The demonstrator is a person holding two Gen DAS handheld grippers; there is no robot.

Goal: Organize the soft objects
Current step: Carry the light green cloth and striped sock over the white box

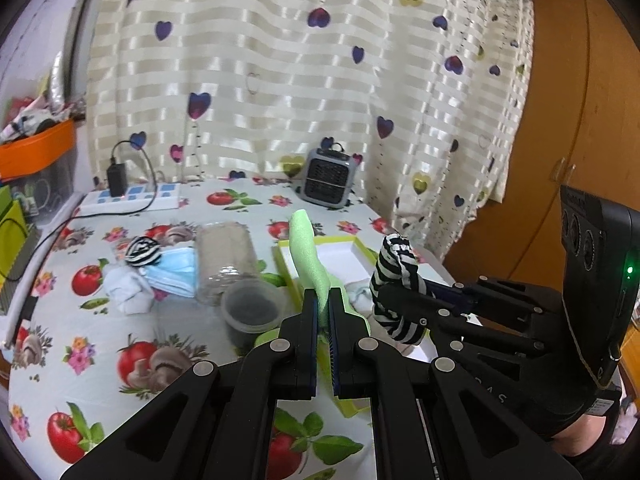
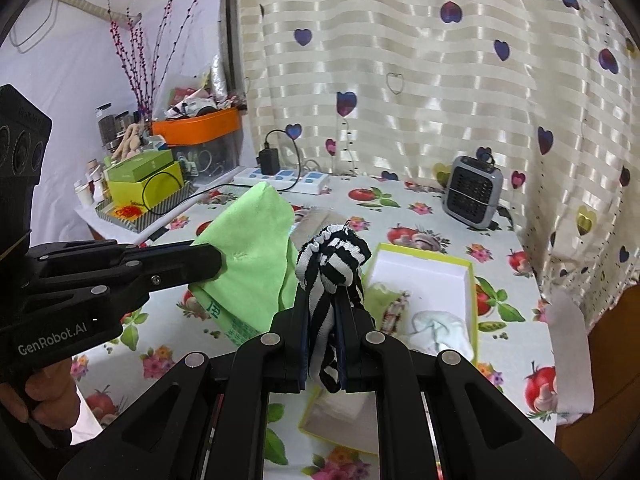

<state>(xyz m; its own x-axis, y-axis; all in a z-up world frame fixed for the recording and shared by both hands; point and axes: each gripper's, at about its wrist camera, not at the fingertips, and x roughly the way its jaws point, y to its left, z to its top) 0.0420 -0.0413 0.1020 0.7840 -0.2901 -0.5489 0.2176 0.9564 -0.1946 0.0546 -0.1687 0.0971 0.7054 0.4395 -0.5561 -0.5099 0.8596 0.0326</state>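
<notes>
My left gripper (image 1: 324, 310) is shut on a light green cloth (image 1: 308, 252) that stands up between its pads. In the right wrist view the green cloth (image 2: 252, 256) hangs from the left gripper (image 2: 208, 264), held above the table. My right gripper (image 2: 324, 316) is shut on a black-and-white striped sock (image 2: 332, 260), bunched above the fingers. The left wrist view shows the same striped sock (image 1: 394, 276) in the right gripper (image 1: 386, 294). Below both lies an open green-rimmed white box (image 2: 424, 272) with a white sock (image 2: 440, 328) inside.
Left on the tomato-print tablecloth lie a second striped sock (image 1: 142, 252), a blue face mask (image 1: 176, 274), a white sock (image 1: 128, 292), a clear jar on its side (image 1: 226, 260) and a round tub (image 1: 250, 312). A grey heater (image 1: 328, 178) and power strip (image 1: 132, 196) stand by the curtain.
</notes>
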